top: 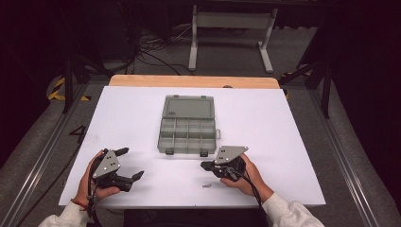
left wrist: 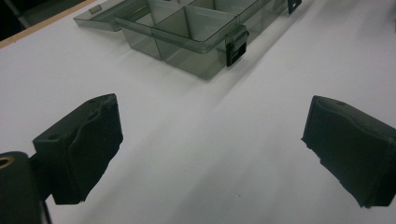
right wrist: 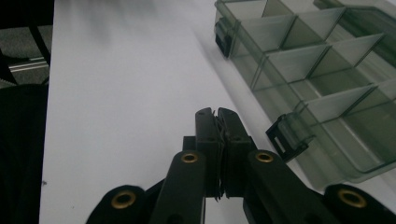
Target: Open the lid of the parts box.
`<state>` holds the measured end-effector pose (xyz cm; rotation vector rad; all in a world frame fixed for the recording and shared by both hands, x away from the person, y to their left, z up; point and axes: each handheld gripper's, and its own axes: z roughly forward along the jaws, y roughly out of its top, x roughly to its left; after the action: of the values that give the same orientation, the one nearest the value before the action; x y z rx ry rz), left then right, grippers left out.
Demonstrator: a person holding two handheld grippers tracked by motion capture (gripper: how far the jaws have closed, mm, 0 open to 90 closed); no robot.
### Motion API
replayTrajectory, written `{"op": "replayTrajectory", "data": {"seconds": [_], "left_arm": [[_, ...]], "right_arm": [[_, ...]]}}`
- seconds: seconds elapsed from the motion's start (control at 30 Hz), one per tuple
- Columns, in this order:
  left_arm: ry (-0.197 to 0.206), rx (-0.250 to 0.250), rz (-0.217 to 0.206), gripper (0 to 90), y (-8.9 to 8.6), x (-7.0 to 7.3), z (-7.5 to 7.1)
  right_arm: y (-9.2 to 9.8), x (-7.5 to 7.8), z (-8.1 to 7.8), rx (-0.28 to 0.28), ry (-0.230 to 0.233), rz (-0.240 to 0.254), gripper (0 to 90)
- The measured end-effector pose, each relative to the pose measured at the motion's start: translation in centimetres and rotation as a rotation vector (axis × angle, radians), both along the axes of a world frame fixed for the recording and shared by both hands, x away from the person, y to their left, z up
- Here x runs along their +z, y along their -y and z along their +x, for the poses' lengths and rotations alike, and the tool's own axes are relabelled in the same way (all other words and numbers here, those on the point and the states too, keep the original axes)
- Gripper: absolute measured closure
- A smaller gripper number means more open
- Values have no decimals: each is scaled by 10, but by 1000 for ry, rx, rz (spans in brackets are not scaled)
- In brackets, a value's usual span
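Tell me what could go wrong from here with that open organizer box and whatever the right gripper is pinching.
1. The right gripper has its fingers shut, with something thin between the pads, too small to identify; it could slip out unnoticed.
2. The organizer box stands unheld, so a nudge could slide it across the white table.
3. A small loose piece lies near the right hand; a sleeve could sweep it off the near edge.

The white worktop [top: 142, 113] is lit evenly from above in the high view, while the floor and the surroundings are left dim. Only short, soft shadows are cast beside the clear compartment box [top: 188, 126]. In the left gripper view the box is rendered slightly soft. A blurred grey smear is seen along the worktop's far edge in the right gripper view.
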<state>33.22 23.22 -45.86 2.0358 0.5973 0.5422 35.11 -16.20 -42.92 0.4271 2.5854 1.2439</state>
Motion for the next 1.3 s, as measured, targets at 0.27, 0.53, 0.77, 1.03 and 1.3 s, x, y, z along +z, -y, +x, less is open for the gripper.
{"op": "replayTrajectory", "data": {"seconds": [0.27,0.53,0.77,1.03,1.3], "left_arm": [[0,1,0,54,0,0,0],[-1,-2,-7,54,0,0,0],[-1,-2,-7,54,0,0,0],[-1,-3,-3,54,0,0,0],[8,-1,-1,58,0,0,0]], "right_arm": [[-1,10,8,-15,19,33,887],[-4,18,20,-38,51,44,887],[-3,24,31,-58,63,70,887],[-4,30,48,-90,75,83,887],[-6,36,64,-135,80,106,887]]}}
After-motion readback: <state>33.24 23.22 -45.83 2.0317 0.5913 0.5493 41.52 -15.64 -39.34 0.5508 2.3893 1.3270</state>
